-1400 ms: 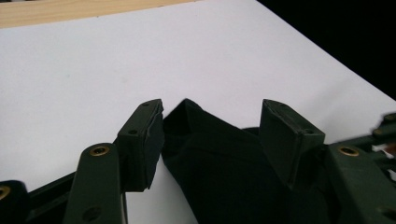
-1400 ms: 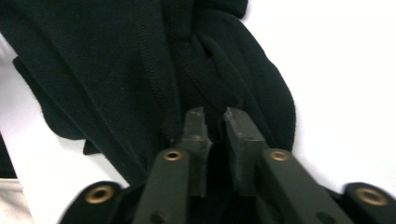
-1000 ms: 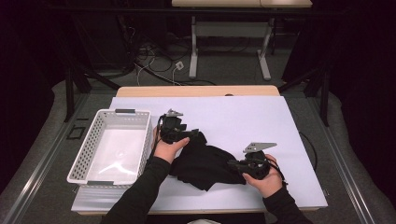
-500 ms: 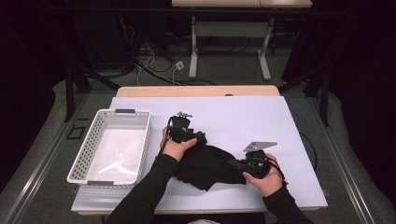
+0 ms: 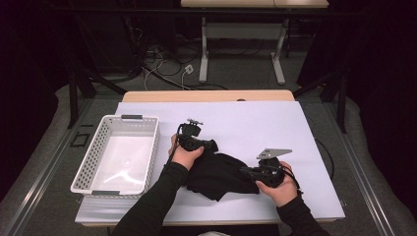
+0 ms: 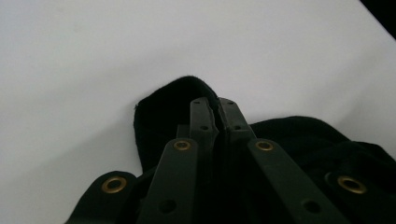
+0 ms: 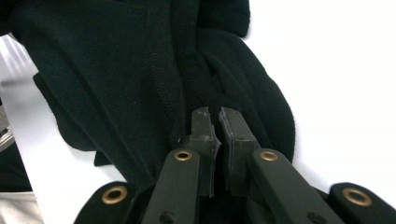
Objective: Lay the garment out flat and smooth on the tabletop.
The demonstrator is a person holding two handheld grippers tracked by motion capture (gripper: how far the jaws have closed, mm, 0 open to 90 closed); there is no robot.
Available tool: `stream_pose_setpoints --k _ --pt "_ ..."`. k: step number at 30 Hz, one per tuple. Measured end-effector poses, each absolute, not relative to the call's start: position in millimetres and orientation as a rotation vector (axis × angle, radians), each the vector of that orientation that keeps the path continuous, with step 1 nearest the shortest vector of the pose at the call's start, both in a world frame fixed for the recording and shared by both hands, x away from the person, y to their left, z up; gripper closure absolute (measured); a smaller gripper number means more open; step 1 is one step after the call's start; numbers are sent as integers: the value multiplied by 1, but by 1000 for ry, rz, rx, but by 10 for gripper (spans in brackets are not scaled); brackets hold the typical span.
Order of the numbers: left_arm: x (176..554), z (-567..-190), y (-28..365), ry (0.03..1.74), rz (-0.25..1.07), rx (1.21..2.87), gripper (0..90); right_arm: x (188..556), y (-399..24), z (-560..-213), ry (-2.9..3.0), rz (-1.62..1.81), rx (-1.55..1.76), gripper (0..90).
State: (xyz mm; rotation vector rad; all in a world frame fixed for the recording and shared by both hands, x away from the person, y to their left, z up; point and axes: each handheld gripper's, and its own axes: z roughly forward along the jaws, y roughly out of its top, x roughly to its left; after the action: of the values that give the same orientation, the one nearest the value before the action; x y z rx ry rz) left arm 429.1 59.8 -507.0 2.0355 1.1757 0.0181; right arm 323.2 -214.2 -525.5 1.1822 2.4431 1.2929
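With both my left hand-held gripper (image 5: 209, 145) and right hand-held gripper (image 5: 246, 171) clamped tight on the crumpled black fleece garment (image 5: 219, 173), I should draw them apart evenly to spread it flat on the white counter (image 5: 275, 123).

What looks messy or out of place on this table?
Only the black cloth: it lies crumpled in a heap on the white table cover, each end pinched by a tool, left and right. The white basket sits straight and empty.

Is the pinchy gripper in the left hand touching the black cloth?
Touching. In the left gripper view, the left gripper has its jaws closed together over a fold of the soft black fabric garment, with cloth bunched around the tips.
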Motion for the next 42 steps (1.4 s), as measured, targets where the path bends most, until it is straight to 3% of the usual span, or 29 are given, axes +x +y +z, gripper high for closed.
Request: stream_pose_setpoints --k 18,26,31,33,42 --pt "383 -415 85 923 245 1785 875 313 -206 -510 2361 1444 1114 840" --pt "352 -421 102 902 251 1733 875 304 -202 -504 2392 1461 1058 839" --pt "335 -432 101 886 240 1729 875 305 -205 -501 2390 1483 1031 671" --pt "329 -440 97 880 216 1725 875 307 -209 -500 2370 1504 1051 649" --pt "311 -470 61 812 140 1843 874 314 -229 -497 2270 1541 1159 643"
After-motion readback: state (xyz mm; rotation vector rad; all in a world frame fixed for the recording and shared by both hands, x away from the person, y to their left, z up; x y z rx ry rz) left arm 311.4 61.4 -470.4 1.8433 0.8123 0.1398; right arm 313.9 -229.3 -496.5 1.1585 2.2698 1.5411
